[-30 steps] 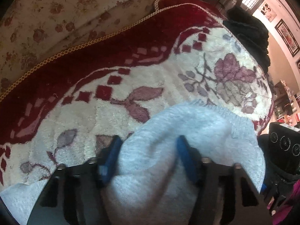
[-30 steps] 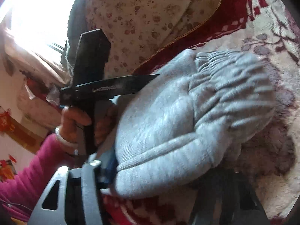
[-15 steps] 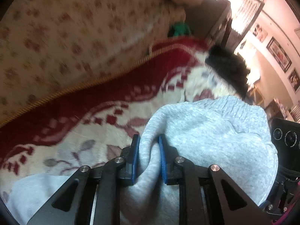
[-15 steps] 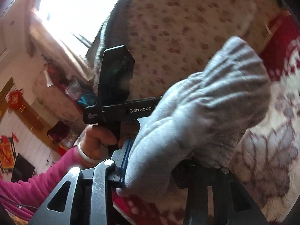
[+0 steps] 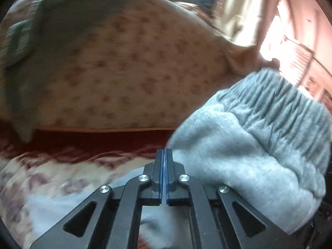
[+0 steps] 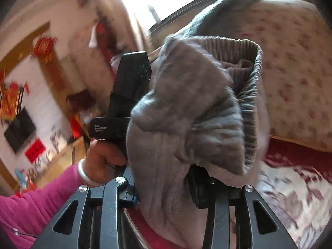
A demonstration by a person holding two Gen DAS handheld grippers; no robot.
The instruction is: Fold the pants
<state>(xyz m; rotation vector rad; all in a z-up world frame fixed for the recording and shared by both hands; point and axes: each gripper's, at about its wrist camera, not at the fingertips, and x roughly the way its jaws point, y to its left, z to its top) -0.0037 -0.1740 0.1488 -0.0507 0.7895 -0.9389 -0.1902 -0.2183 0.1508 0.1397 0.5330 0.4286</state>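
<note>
A person lifts soft, floppy grey pants point(image 6: 186, 112) by the ribbed waistband above the red-bordered blanket point(image 5: 62, 166), right gripper point(image 6: 166, 195) clamping thick fleece, left gripper point(image 5: 164, 176) closed empty.

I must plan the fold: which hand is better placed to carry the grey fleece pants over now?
Right. The right tongs clamp a thick bunch of the grey fleece pants; the left tongs are shut with no cloth visible between them.

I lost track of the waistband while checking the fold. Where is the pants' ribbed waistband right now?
In the right wrist view the ribbed waistband stands up above the right tongs, which clamp the grey pants, with the floral cushion behind it.
</note>
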